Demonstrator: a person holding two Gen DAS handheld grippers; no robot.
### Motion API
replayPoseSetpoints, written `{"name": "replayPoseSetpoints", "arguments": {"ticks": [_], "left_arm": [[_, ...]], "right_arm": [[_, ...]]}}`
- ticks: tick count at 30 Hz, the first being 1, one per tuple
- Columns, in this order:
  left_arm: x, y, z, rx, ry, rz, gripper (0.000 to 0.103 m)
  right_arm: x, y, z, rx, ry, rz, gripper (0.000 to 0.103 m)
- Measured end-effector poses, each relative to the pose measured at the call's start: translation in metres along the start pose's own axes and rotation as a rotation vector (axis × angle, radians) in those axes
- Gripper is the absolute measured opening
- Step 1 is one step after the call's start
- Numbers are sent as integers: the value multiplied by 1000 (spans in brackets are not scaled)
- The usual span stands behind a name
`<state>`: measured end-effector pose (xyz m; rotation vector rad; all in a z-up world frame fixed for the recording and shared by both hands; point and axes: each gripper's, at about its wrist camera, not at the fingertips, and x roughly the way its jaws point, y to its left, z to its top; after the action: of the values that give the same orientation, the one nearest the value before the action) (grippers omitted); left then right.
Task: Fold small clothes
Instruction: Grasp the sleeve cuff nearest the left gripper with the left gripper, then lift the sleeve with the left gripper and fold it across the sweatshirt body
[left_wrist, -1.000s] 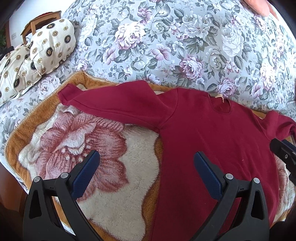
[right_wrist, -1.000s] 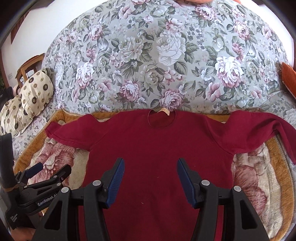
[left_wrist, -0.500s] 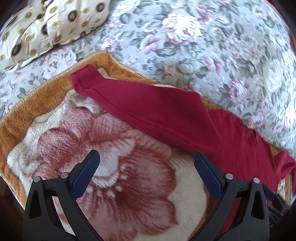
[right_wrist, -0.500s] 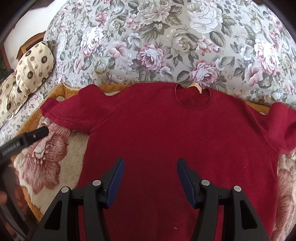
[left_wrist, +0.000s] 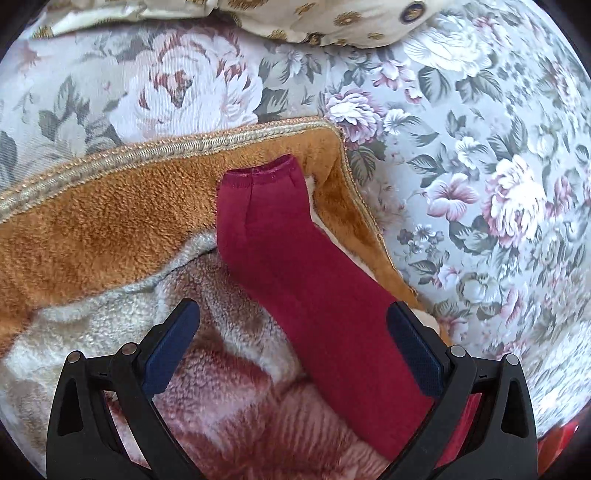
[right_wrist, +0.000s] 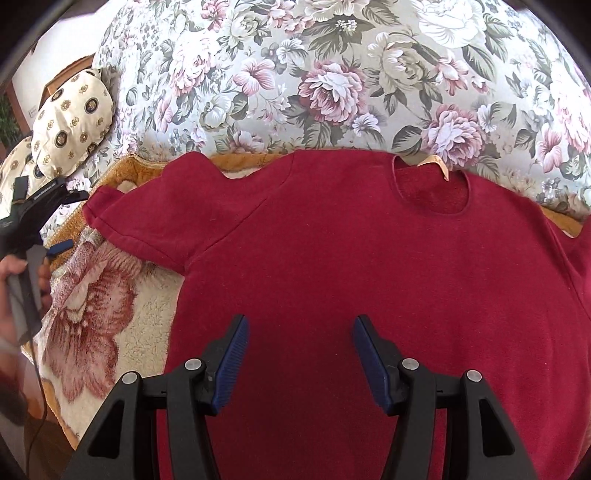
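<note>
A dark red long-sleeved sweater (right_wrist: 351, 266) lies flat, front up, on a plush blanket (right_wrist: 96, 295). Its neck hole (right_wrist: 432, 192) points away from me. My left gripper (left_wrist: 291, 354) is open, low over the sweater's left sleeve (left_wrist: 295, 258), with the cuff (left_wrist: 262, 173) ahead of the fingers. It also shows at the far left of the right wrist view (right_wrist: 55, 229). My right gripper (right_wrist: 299, 358) is open and empty above the sweater's body, below the neck hole. The right sleeve runs out of view.
The blanket has an orange-brown border (left_wrist: 110, 214) and a red flower print (left_wrist: 258, 424). It lies on a floral bedspread (right_wrist: 332, 74). Cream patterned pillows (right_wrist: 70, 122) lie at the far left. A wooden chair (right_wrist: 55, 85) stands behind them.
My left gripper has swung left and dropped close to the left sleeve near its cuff. My right gripper has moved forward and lower over the sweater's body. Both stay open.
</note>
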<state>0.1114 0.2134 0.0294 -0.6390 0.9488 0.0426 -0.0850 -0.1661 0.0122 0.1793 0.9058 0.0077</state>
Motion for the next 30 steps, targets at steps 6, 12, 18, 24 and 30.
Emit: {"name": "replayPoseSetpoints", "arguments": {"ticks": [6, 12, 18, 24, 30], "left_arm": [[25, 7, 14, -72, -6, -30, 77], [20, 11, 22, -83, 30, -92, 13], [-46, -57, 4, 79, -10, -257, 12], [-95, -168, -62, 288, 57, -481, 12], [-57, -263, -168, 460, 223, -541, 11]], "right_arm": [[2, 1, 2, -5, -3, 5, 57], [-1, -4, 2, 17, -4, 7, 57], [-18, -18, 3, 51, -36, 2, 57], [-47, -54, 5, 121, -90, -32, 57], [-72, -104, 6, 199, -127, -104, 57]]}}
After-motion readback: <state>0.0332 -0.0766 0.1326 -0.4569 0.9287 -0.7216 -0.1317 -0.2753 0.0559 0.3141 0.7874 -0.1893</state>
